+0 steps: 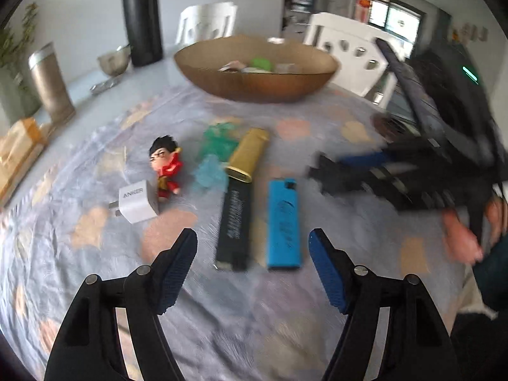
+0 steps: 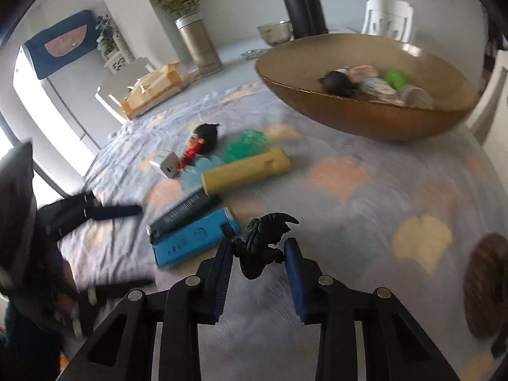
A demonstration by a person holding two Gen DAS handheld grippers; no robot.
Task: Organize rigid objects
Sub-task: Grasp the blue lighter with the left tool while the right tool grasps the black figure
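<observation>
Right gripper [image 2: 257, 254] pinched a small black figurine [image 2: 262, 244], just beside the blue lighter [image 2: 193, 238]. Left gripper [image 1: 252, 254] was spread, empty, over the lighter. Advice: lift the figurine clear before swinging toward the brown bowl [image 2: 365, 120].

Left gripper [image 1: 252, 241] jaws apart, nothing between the pads, hovering over the patterned cloth [image 1: 317, 317]. Just ahead: black-and-gold tube [image 1: 238, 203] and blue lighter [image 1: 283, 224], side by side, lying lengthwise away from the camera. Left of the tube: white Anker charger [image 1: 137, 204] touching a red-clad figurine [image 1: 165, 165]. Green and pale-blue translucent bits [image 1: 216, 155] between figurine and tube, blurred. Brown bowl [image 1: 203, 70] at the far side with small items inside. Right gripper [image 1: 320, 171] comes in from the right, heavily blurred; a hand [image 1: 462, 238] behind it. Black bottle [image 1: 141, 16], metal canister [image 1: 50, 82] at far left.
</observation>
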